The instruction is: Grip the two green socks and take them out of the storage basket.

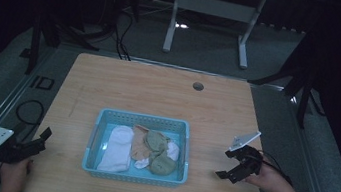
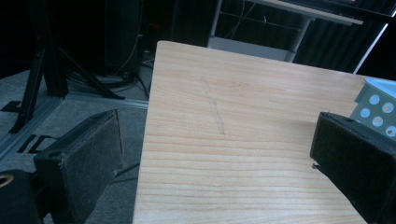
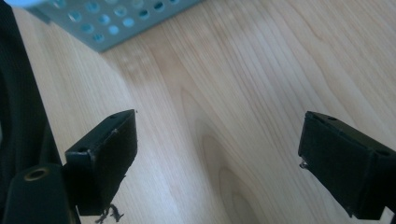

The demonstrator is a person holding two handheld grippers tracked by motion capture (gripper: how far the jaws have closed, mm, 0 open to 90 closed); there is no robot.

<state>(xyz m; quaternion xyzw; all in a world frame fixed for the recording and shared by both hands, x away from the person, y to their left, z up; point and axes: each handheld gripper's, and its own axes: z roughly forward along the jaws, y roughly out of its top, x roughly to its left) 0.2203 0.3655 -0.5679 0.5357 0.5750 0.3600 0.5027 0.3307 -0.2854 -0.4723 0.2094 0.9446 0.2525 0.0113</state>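
Observation:
A light blue perforated basket [image 1: 97, 138] sits on the wooden table [image 1: 158, 94], near its front edge. Inside lie a white sock [image 1: 117, 148], an orange-tan sock [image 1: 140, 142], olive green socks [image 1: 159, 155] and a small white piece [image 1: 172, 150]. My left gripper [image 1: 41, 139] rests at the table's front left corner, open and empty, its jaws [image 2: 215, 154] straddling the table edge. My right gripper [image 1: 227, 163] hovers to the right of the basket, open and empty; bare wood lies between its jaws [image 3: 219, 154], with the basket's corner [image 3: 112, 21] ahead.
A round cable hole [image 1: 198, 86] sits near the table's far edge. Behind the table stands a white desk frame [image 1: 210, 11]. Black stands [image 1: 46, 33] and cables are on the grey floor at left and right.

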